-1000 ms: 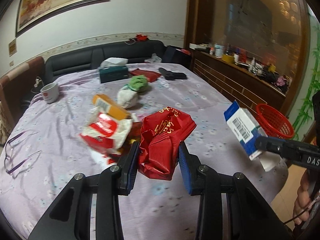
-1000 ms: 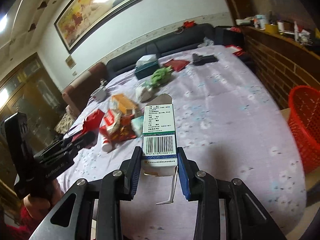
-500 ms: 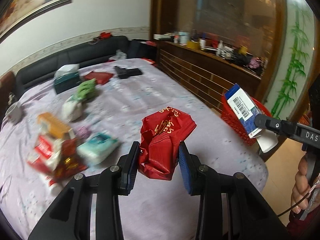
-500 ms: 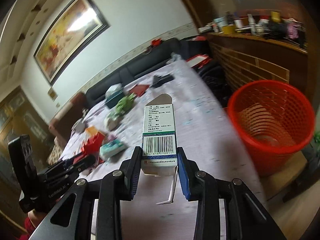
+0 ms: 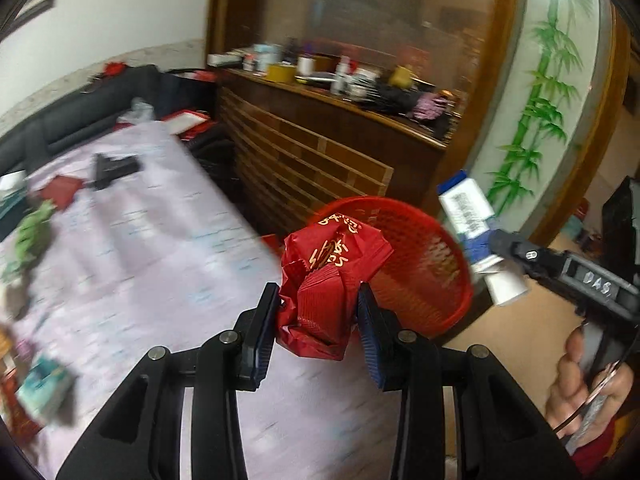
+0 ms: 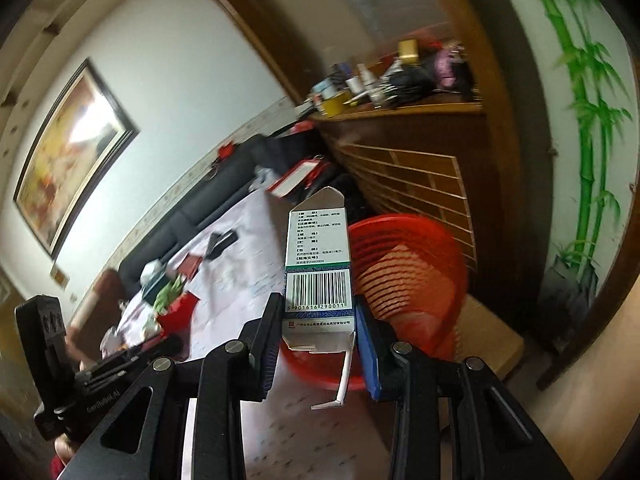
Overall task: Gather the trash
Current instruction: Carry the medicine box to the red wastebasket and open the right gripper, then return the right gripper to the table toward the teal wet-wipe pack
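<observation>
Beside red basket [image 5: 420, 264] now, both claws.

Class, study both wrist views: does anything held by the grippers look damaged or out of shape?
Yes. The red wrapper in the left gripper is crumpled and torn. The medicine box in the right gripper has both end flaps open, one strip dangling below.

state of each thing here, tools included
left tool: shut on the red wrapper, crumpled
right tool: shut on the box, end flaps open
red basket: upright by the table, inside looks empty
green packet: lying on the table, blurred
</observation>
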`<state>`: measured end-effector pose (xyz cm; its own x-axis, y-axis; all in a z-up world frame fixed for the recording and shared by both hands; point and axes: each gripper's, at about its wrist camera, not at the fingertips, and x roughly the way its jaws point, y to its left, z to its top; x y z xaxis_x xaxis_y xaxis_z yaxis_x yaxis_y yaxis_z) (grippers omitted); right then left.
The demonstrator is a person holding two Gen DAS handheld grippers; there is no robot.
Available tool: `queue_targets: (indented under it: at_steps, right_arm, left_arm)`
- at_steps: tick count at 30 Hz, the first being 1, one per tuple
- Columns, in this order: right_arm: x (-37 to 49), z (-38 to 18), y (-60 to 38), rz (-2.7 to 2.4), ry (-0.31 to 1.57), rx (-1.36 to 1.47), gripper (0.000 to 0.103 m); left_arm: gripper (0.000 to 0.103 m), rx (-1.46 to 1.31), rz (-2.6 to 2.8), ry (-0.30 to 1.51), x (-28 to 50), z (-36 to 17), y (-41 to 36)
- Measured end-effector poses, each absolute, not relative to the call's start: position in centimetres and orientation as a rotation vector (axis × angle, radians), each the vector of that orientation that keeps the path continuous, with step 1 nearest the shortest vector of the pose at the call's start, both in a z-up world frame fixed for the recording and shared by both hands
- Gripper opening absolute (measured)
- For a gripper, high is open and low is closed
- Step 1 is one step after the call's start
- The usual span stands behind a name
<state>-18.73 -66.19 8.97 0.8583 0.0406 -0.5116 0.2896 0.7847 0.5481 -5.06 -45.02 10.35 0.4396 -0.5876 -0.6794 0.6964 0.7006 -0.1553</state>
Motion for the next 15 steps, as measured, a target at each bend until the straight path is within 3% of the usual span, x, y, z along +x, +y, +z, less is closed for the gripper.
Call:
queue_targets:
  at_steps: [3, 5, 7, 8, 9, 15]
  right_arm:
    - [-18.0, 8.5, -67.8, -0.149, 0.532, 0.694, 0.039]
    - [-17.1, 8.2, -68.6, -0.165, 0.543, 0.696, 0.039]
    - [-16.4, 7.7, -69.3, -0.178, 0.541, 0.701, 0.045]
    - [-16.2, 7.6, -69.6, -0.196, 0.545, 0.692, 0.062]
    - [-16.4, 7.7, -69.7, -0.225, 0.536, 0.679, 0.07]
    - [-18.7, 8.4, -67.9, -0.213, 0.49, 0.622, 0.07]
  left_arm:
    - [0.037, 0.155, -0.823, 0.786, -4.2, 10.2, -48.4]
    - [0.047, 0.141, -0.835, 0.783, -3.5, 9.9, -50.2]
    - [0.074, 0.132, -0.824, 0.782, -3.1, 9.6, -50.9]
    - [0.074, 0.128, -0.821, 0.79, -2.9, 9.4, -50.9]
    - [0.074, 0.128, -0.822, 0.793, -2.8, 9.2, -50.8]
    - [0.074, 0.172, -0.761, 0.73, -5.1, 9.2, -47.0]
